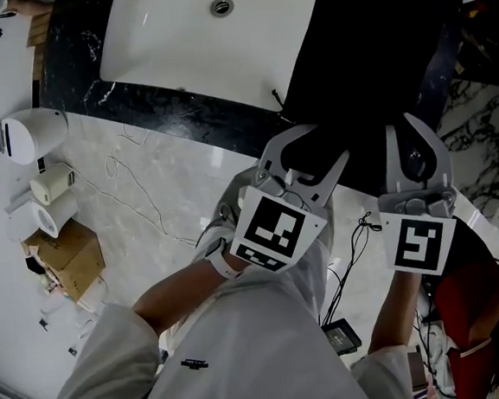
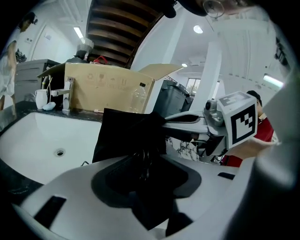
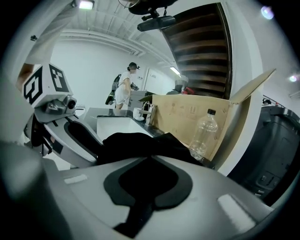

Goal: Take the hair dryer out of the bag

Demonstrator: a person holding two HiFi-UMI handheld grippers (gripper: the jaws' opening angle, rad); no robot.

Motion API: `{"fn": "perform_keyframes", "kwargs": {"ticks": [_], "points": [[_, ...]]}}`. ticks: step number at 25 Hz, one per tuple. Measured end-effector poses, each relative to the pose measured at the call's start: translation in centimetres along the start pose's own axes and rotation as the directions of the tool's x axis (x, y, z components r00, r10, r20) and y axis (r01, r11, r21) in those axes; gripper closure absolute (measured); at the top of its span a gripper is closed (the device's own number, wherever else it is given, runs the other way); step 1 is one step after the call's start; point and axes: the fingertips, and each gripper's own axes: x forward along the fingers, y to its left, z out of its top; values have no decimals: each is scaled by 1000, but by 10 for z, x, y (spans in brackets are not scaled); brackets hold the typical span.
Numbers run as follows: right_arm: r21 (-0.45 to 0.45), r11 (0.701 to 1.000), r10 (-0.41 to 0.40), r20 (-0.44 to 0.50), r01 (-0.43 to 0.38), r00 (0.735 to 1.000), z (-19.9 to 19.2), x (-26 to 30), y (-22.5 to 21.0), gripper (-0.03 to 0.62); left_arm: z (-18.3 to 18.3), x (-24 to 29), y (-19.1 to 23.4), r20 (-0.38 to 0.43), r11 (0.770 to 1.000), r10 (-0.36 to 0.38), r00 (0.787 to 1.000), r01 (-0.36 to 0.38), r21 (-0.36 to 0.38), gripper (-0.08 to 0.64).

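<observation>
A black bag [image 1: 368,62] lies on the dark counter right of the sink; no hair dryer shows. My left gripper [image 1: 327,141] is at the bag's near left edge, jaws apart. In the left gripper view the black bag [image 2: 126,136] hangs loosely ahead of my left gripper [image 2: 145,159], not pinched. My right gripper [image 1: 399,125] is at the bag's near edge with its fingers together. In the right gripper view the bag [image 3: 136,143] bunches at the tip of my right gripper [image 3: 149,157], which is shut on its fabric.
A white sink basin [image 1: 209,33] sits in the black counter [image 1: 73,71]. Behind it stand an open cardboard box [image 2: 108,86], a tap [image 2: 68,93] and a clear plastic bottle [image 3: 204,133]. White devices [image 1: 31,135] and cables lie on the marble floor. A person [image 3: 125,91] stands far back.
</observation>
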Motion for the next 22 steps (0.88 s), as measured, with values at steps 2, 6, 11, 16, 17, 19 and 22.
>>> {"fn": "perform_keyframes", "kwargs": {"ticks": [2,6,11,16,17,19,22], "points": [[2,1000,-8,5,8,1000,4,-4,-1,567,2,7,-2,-6,1000,0,1000,0,0,374],[6,1000,-11,22,11,1000,11,-10,1,566,6,19,-1,-13,999,19,1000,-19,-47,328],[20,1000,-24,17,24,1000,9,-14,-1,566,14,32,9,8,991,47,999,-46,-124,327],[30,999,-28,25,27,999,12,-18,1,566,20,46,15,10,986,65,998,-63,-154,324],[30,999,-27,20,26,999,11,-19,1,566,21,48,16,11,985,69,998,-67,-159,322],[34,999,-23,10,22,1000,10,-21,2,566,26,53,20,16,982,85,996,-80,-172,321],[45,999,-17,12,16,1000,9,-24,2,567,33,62,28,2,979,104,995,-102,-176,321]]}}
